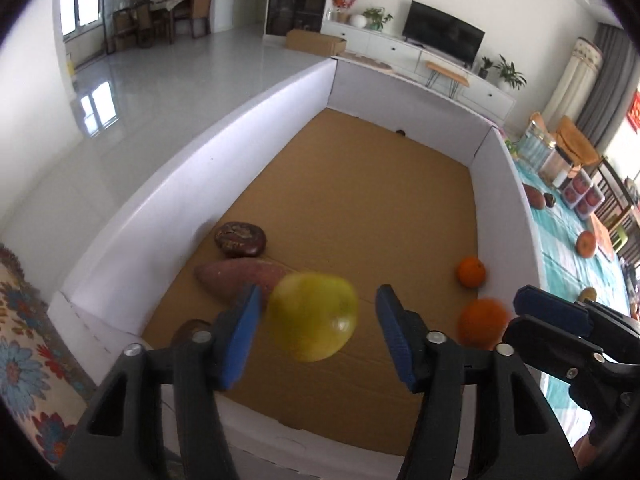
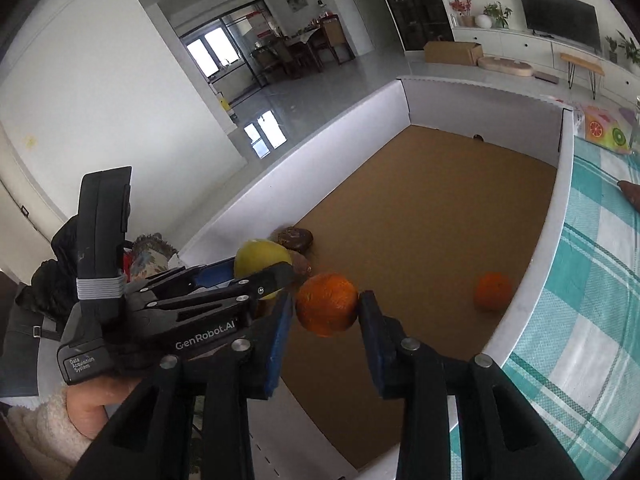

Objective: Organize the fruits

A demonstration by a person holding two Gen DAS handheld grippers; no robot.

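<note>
A large white-walled box [image 1: 160, 200] with a brown cardboard floor [image 1: 360, 200] holds fruit. My left gripper [image 1: 316, 316] is open over the box; a blurred yellow-green fruit [image 1: 314, 316] sits between its blue pads, touching neither clearly. It also shows in the right wrist view [image 2: 260, 258]. My right gripper [image 2: 324, 312] has its pads against an orange [image 2: 326, 304], held above the box floor; the orange also shows in the left wrist view [image 1: 482, 320]. A second orange [image 1: 471, 272] lies on the floor by the right wall.
In the box's left corner lie a dark brown round fruit [image 1: 240, 239] and a reddish sweet potato [image 1: 240, 280]. On the teal checked tablecloth [image 1: 568, 256] to the right lie more fruit [image 1: 586, 243], jars [image 1: 554, 160] and a clear fruit tray [image 1: 582, 196].
</note>
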